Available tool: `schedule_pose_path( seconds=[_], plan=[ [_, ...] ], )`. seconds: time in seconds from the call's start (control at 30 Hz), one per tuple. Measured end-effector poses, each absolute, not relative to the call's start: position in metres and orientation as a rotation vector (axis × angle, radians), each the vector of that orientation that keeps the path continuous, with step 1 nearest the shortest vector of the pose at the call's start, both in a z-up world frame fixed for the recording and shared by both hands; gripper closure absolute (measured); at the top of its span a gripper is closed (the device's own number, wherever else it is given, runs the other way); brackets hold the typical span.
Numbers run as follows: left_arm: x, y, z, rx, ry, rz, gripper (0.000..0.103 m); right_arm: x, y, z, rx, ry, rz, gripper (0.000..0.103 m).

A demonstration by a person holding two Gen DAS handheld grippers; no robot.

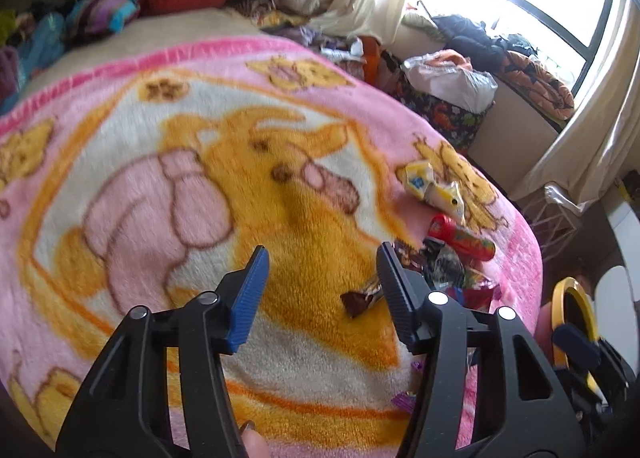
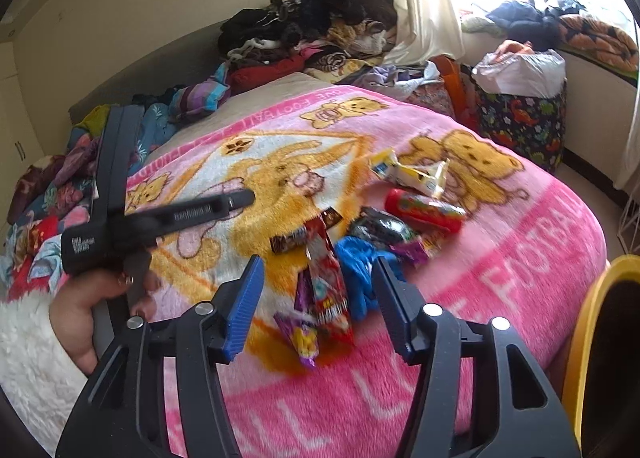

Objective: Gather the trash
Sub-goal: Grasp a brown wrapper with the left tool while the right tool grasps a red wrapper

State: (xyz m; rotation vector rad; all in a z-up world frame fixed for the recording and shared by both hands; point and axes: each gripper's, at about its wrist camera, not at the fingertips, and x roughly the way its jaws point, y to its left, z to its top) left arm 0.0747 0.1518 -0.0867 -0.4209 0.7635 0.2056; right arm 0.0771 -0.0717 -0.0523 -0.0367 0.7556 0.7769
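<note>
Both claws hang apart and empty over the bed's pink blanket (image 2: pixel 500 258). The left claw (image 1: pixel 320 254) has a brown wrapper (image 1: pixel 362 296) at its four o'clock; the right claw (image 2: pixel 318 264) stands over the wrapper pile (image 2: pixel 328 290), red tube (image 2: pixel 424 210) at one o'clock.

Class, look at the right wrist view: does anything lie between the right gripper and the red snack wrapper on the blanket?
Nothing visible does. The right gripper hangs open above the red snack wrapper, which lies uncovered on the blanket.
</note>
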Motion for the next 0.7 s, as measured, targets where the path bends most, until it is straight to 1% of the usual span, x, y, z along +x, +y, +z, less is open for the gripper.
schedule_pose_path(
  seconds=[0.1, 0.2, 0.37, 0.43, 0.5, 0.57, 0.67, 0.7],
  plan=[
    [0.075, 0.157, -0.101, -0.474, 0.802, 0.177, 0.064, 0.088, -0.060, -0.054, -0.053, 0.762, 0.788, 0.057],
    [0.078, 0.156, -0.109, -0.495, 0.827, 0.153, 0.066, 0.100, -0.050, -0.058, -0.070, 0.782, 0.799, 0.064],
    [0.081, 0.151, -0.119, -0.510, 0.849, 0.098, 0.066, 0.116, -0.038, -0.066, -0.074, 0.816, 0.817, 0.072],
    [0.084, 0.148, -0.123, -0.509, 0.857, 0.089, 0.068, 0.122, -0.035, -0.070, -0.074, 0.831, 0.823, 0.076],
    [0.085, 0.146, -0.125, -0.508, 0.861, 0.082, 0.068, 0.126, -0.033, -0.074, -0.077, 0.847, 0.829, 0.088],
    [0.087, 0.144, -0.127, -0.502, 0.860, 0.075, 0.068, 0.128, -0.035, -0.075, -0.070, 0.851, 0.839, 0.096],
    [0.090, 0.141, -0.128, -0.495, 0.857, 0.057, 0.069, 0.127, -0.044, -0.072, -0.039, 0.839, 0.841, 0.096],
    [0.092, 0.140, -0.128, -0.493, 0.859, 0.052, 0.073, 0.126, -0.046, -0.071, -0.024, 0.836, 0.838, 0.096]
  ],
)
